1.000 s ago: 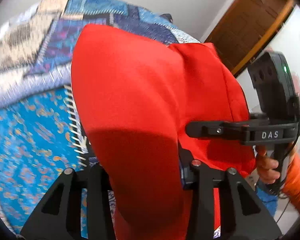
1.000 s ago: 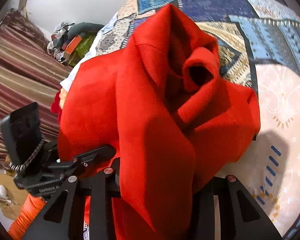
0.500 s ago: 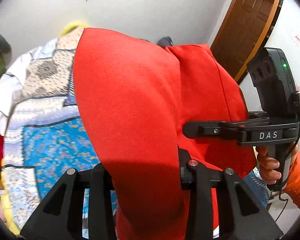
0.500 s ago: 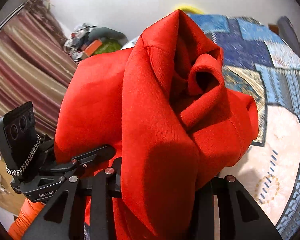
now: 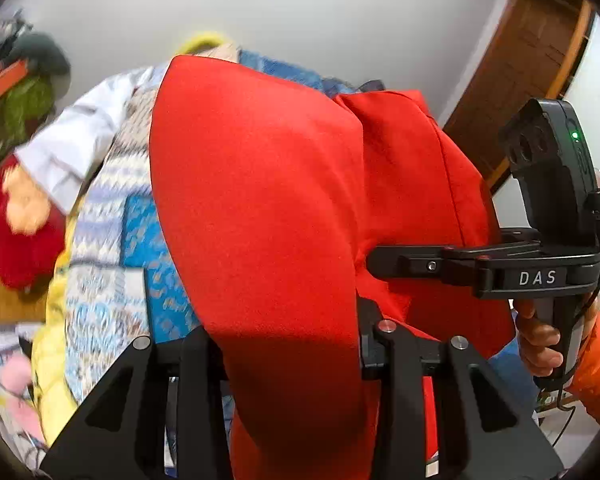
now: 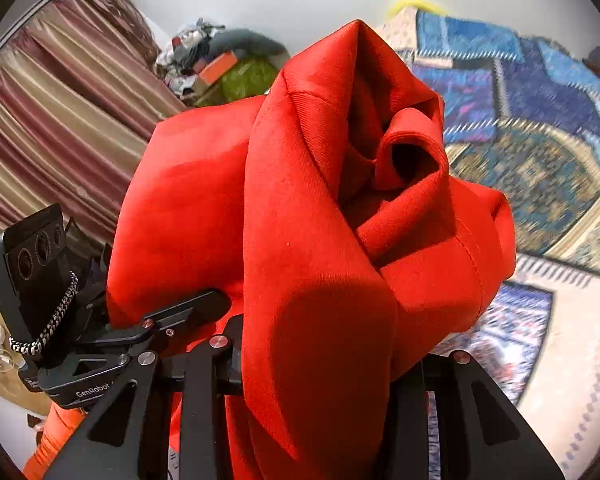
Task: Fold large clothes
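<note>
A large red garment (image 5: 260, 208) hangs between both grippers, lifted off the bed. My left gripper (image 5: 292, 344) is shut on a smooth fold of it; the cloth drapes over the fingers and hides the tips. My right gripper (image 6: 316, 352) is shut on a bunched part of the garment (image 6: 332, 240), with a rolled cuff or collar opening above it. The right gripper also shows at the right of the left wrist view (image 5: 380, 260), pinching the cloth. The left gripper shows at the lower left of the right wrist view (image 6: 188, 312).
A patchwork blue bedspread (image 6: 532, 92) covers the bed below. A white cloth (image 5: 80, 136) and a red plush toy (image 5: 20, 232) lie at the bed's left. A pile of things (image 6: 220, 64) sits by striped curtains (image 6: 60, 112). A wooden door (image 5: 532, 64) stands right.
Both grippers have risen and tilted upward with the garment; the wall, door and curtains now fill more of the views and the bed has dropped lower.
</note>
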